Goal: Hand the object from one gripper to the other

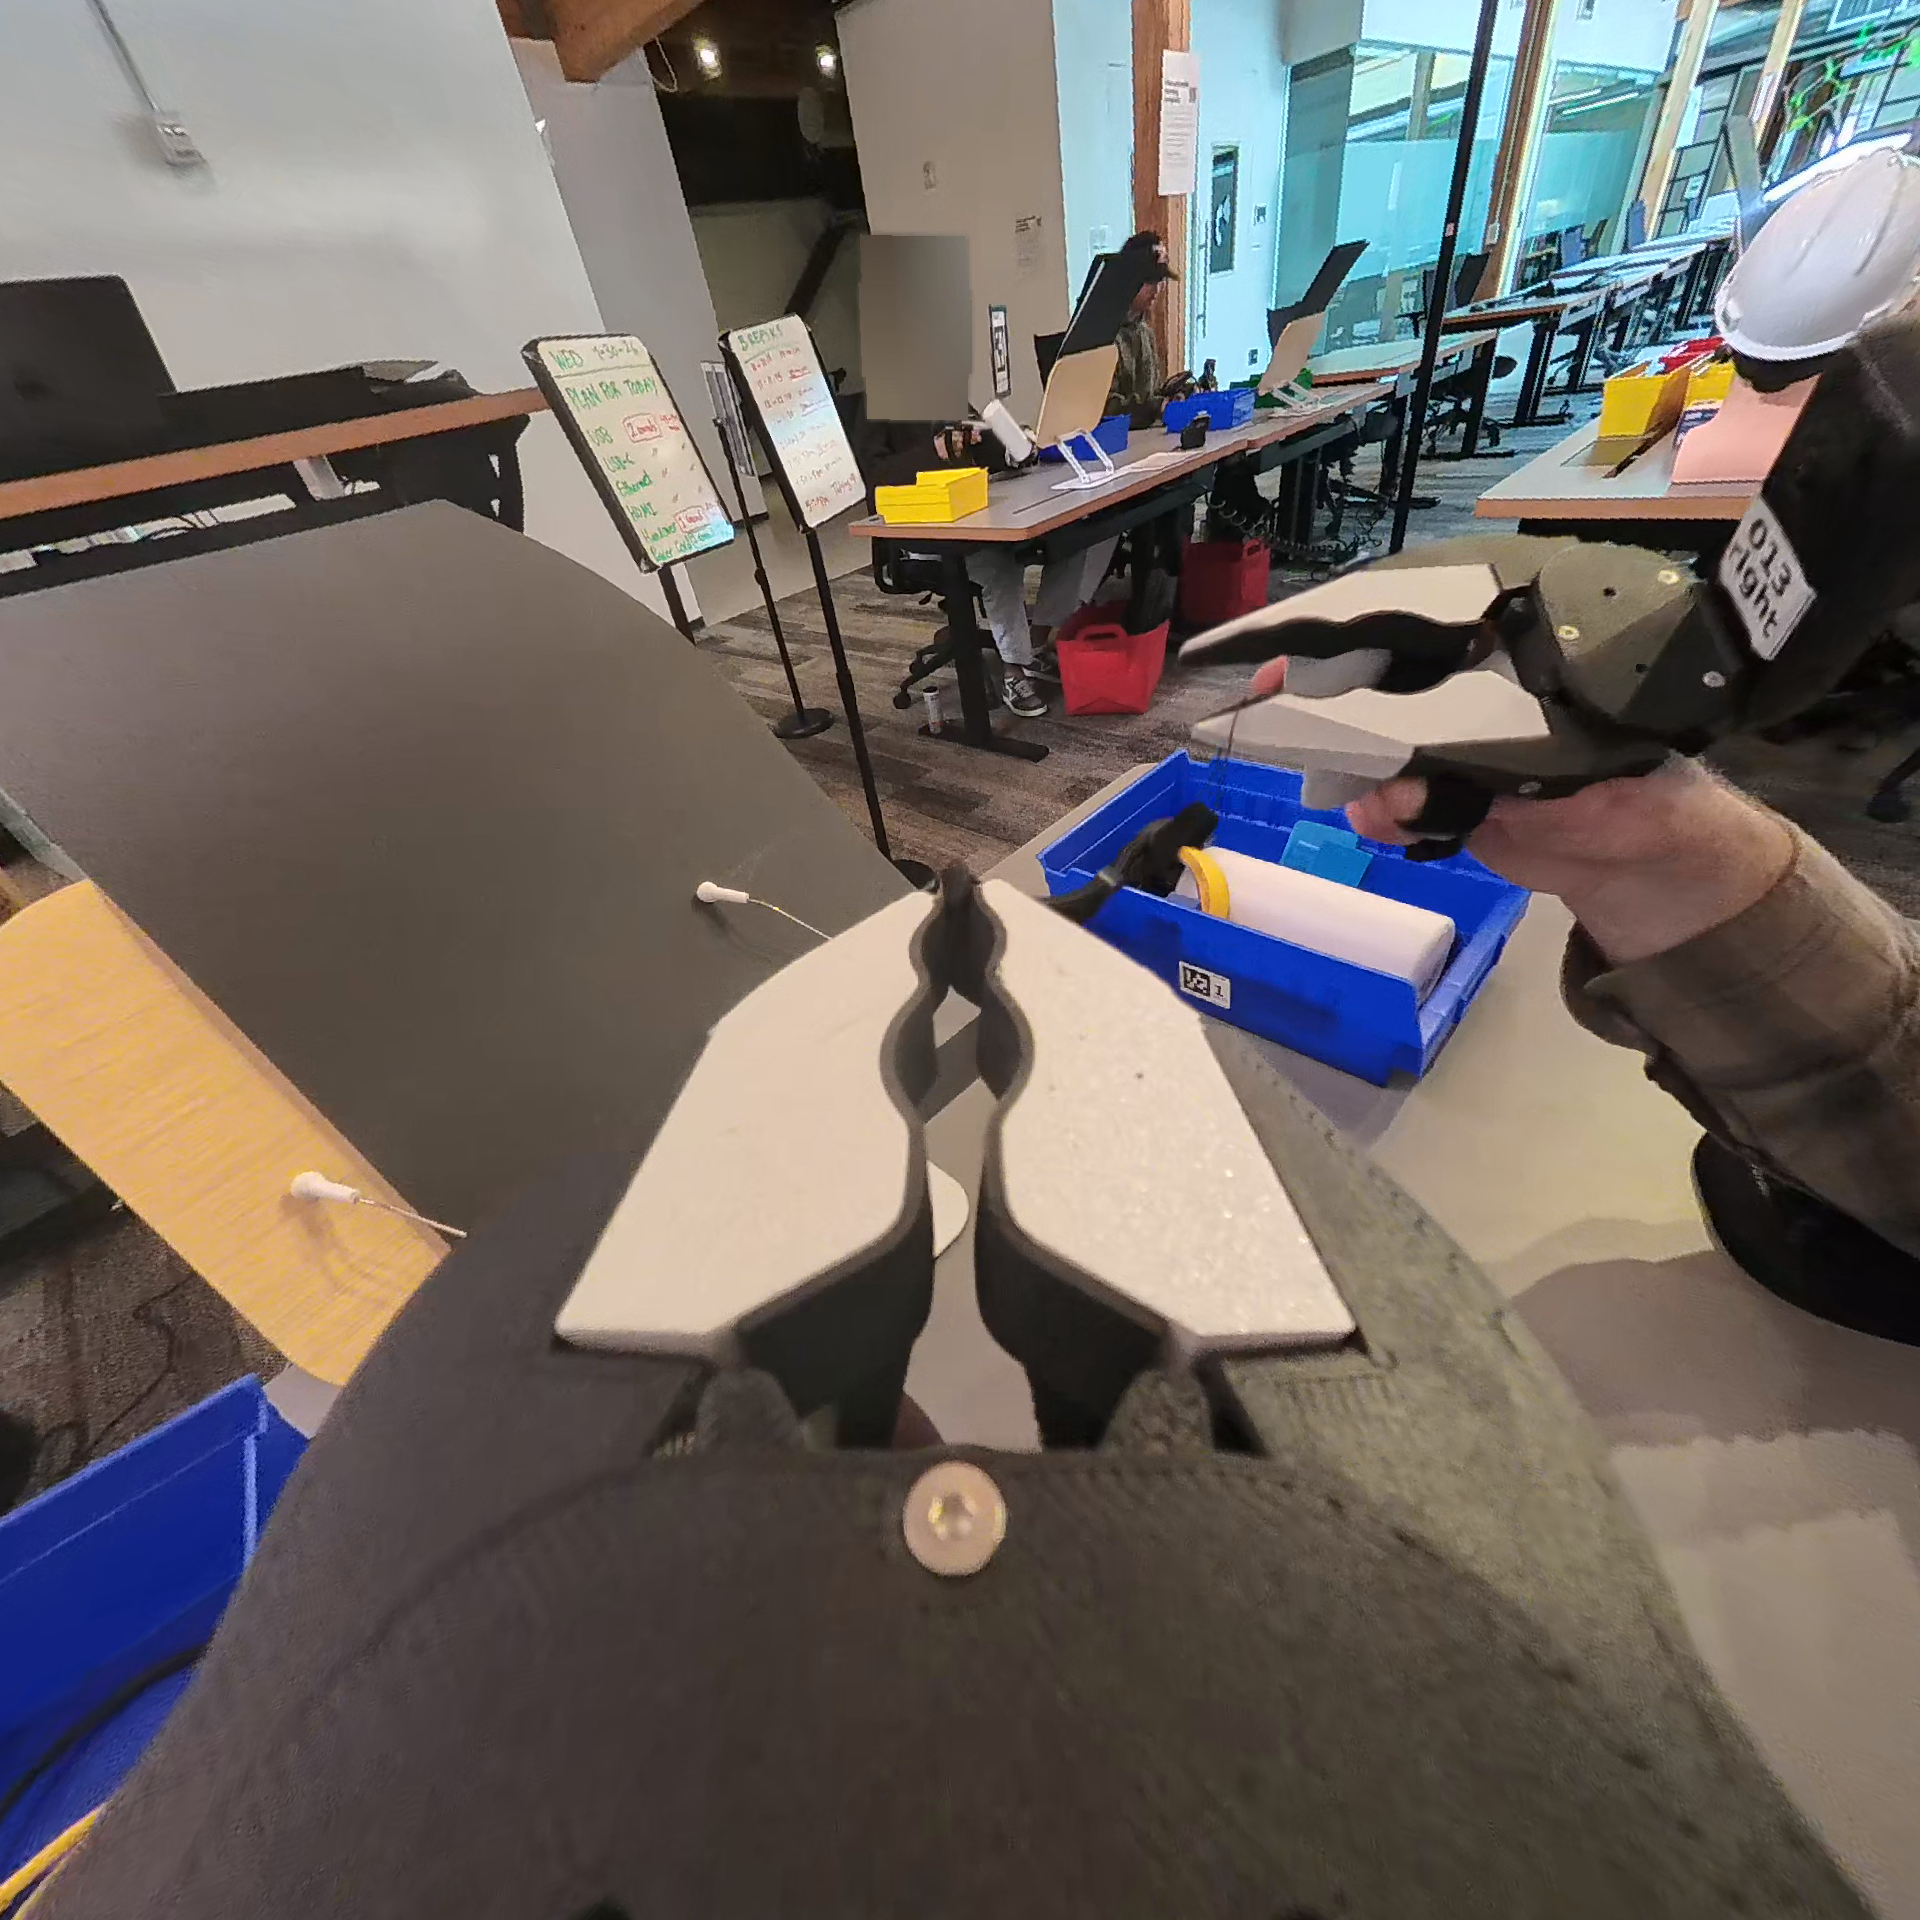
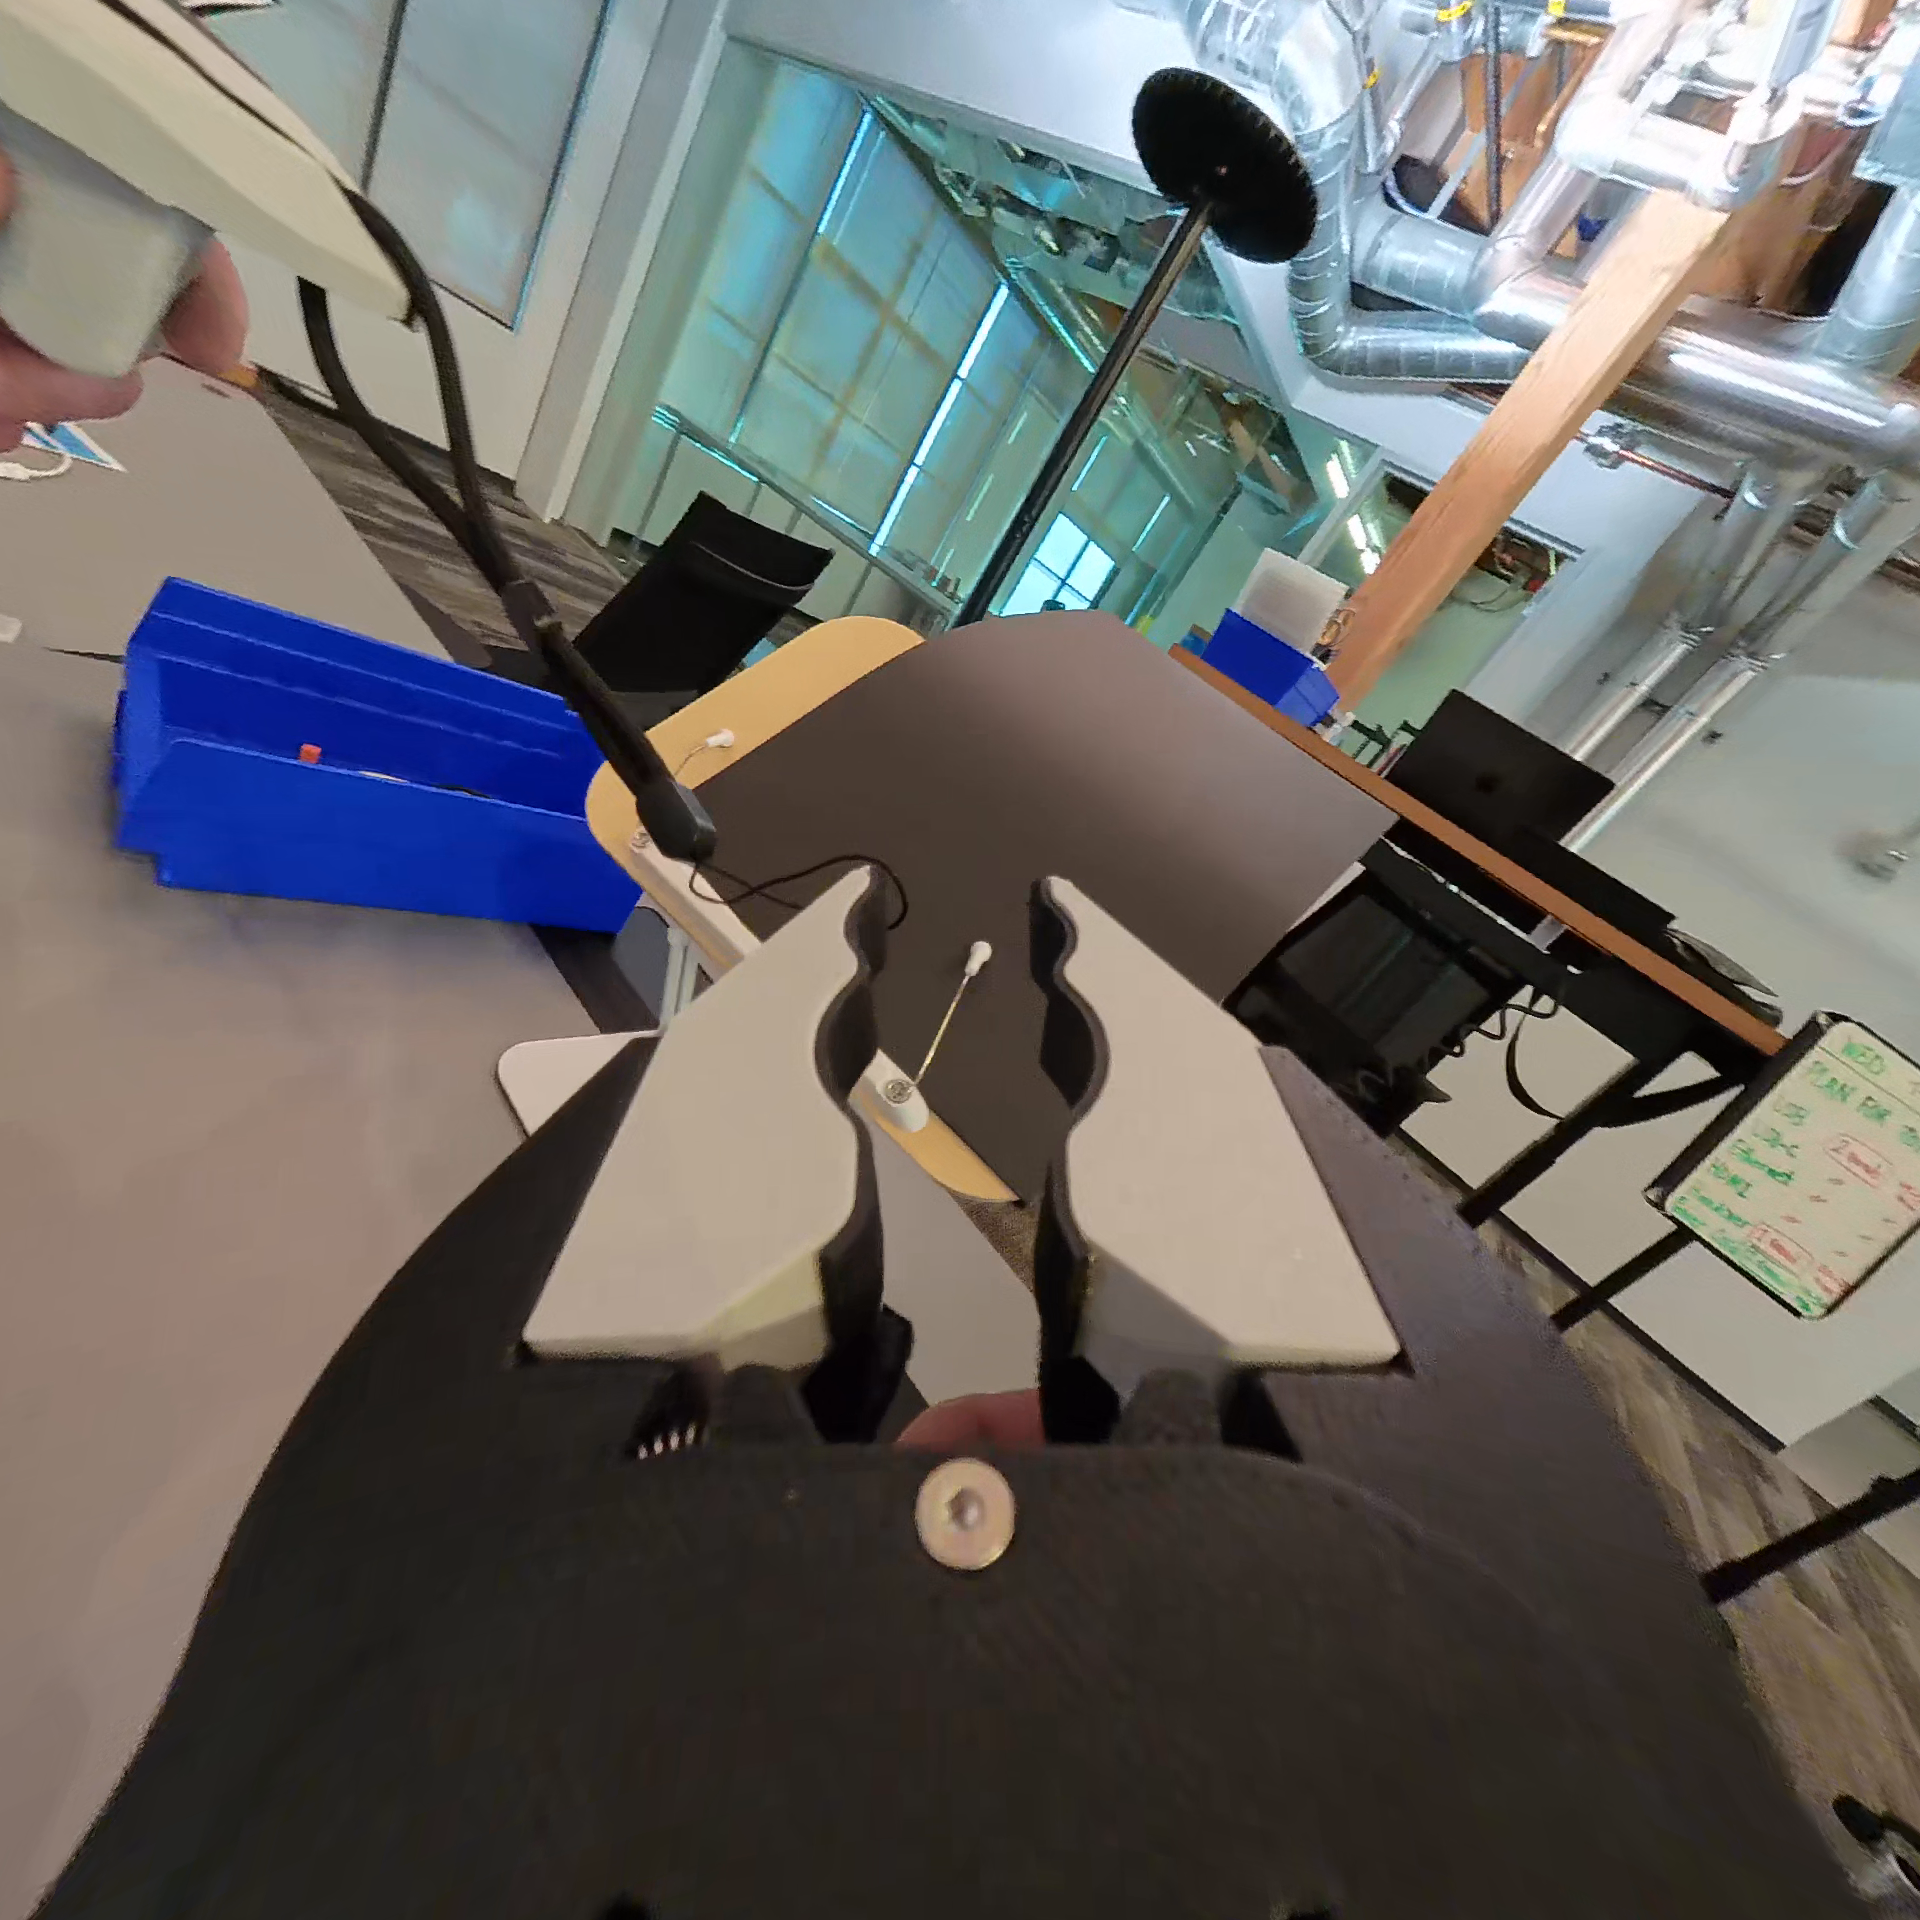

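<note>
The left tool is clenched at its very tips on a black cable. In the right wrist view the cable hangs down from that tool and ends in a plug, just ahead and to the left of the right tool. The right tool's jaws are parted and nothing is held between them.

The handover is judged not yet made. The right tool should be brought leftward until the stiff stretch just above the plug lies between its jaws, well inside the tips. It should be clamped firmly before the left tool is released.

A thin cord trailing from the plug could be snagged. The blue bin below the right tool should be kept clear of.
</note>
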A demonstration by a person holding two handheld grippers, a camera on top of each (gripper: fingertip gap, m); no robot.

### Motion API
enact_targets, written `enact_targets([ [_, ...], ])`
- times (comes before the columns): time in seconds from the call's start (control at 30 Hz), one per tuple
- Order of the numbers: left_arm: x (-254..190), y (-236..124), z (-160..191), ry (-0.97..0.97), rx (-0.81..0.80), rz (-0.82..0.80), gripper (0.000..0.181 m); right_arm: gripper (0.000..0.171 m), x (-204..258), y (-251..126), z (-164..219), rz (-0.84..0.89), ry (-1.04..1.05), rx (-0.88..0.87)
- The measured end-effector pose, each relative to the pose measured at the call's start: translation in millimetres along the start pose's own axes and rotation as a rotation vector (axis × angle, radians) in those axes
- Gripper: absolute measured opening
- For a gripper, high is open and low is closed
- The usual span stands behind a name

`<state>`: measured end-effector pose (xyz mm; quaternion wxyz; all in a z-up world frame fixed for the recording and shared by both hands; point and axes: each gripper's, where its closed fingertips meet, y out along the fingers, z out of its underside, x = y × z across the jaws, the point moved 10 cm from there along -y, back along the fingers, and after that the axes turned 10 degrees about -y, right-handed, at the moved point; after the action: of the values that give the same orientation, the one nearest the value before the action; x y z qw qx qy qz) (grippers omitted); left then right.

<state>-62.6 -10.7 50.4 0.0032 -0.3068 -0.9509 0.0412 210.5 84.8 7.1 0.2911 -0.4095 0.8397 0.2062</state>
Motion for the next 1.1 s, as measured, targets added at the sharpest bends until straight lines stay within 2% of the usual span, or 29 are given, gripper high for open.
enact_targets([
  [0.17, 4, -3, -2, 0.000, -0.014, -0.013, 0.001, 0.026, -21, -8, 7, 0.109, 0.198, -0.081],
  [0.27, 4, -3, -3, 0.002, -0.013, -0.011, 0.001, 0.039, -28, -8, 15, 0.107, 0.281, -0.080],
  [0.3, 4, -2, -2, 0.007, -0.012, -0.015, 0.001, 0.038, -27, -8, 15, 0.100, 0.278, -0.102],
  [0.37, 4, -2, -4, 0.010, -0.021, -0.026, 0.001, 0.028, -21, -9, 10, -0.003, 0.276, -0.206],
  [0.4, 6, -3, -5, 0.010, -0.025, -0.031, 0.001, 0.029, -18, -8, 8, -0.062, 0.295, -0.223],
  [0.5, 13, -7, -7, 0.003, -0.036, -0.056, 0.002, 0.036, -14, -5, 11, -0.164, 0.291, -0.179],
  [0.63, 22, -13, -7, -0.001, -0.037, -0.083, 0.002, 0.043, 3, -3, 18, -0.451, 0.230, -0.069],
  [0.7, 24, -13, -7, 0.014, -0.031, -0.102, 0.002, 0.056, 19, -7, 22, -0.638, 0.150, 0.022],
  [0.77, 27, -13, -7, 0.020, -0.029, -0.113, 0.002, 0.070, 28, -10, 24, -0.692, 0.078, 0.041],
  [0.83, 27, -12, -6, 0.023, -0.026, -0.110, 0.002, 0.078, 29, -10, 19, -0.692, 0.085, -0.005],
  [0.87, 26, -11, -6, 0.027, -0.022, -0.100, 0.002, 0.075, 27, -9, 16, -0.659, 0.096, -0.038],
  [0.97, 16, -3, -4, 0.068, 0.048, -0.044, 0.002, 0.050, 29, -8, 3, -0.584, 0.091, -0.172],
  [1.0, 11, 0, -3, 0.093, 0.064, -0.036, 0.002, 0.048, 33, -6, -1, -0.568, 0.081, -0.185],
  [1.1, -12, 14, 3, 0.173, 0.119, 0.015, 0.001, 0.056, 46, 5, -9, -0.484, 0.046, -0.180],
])
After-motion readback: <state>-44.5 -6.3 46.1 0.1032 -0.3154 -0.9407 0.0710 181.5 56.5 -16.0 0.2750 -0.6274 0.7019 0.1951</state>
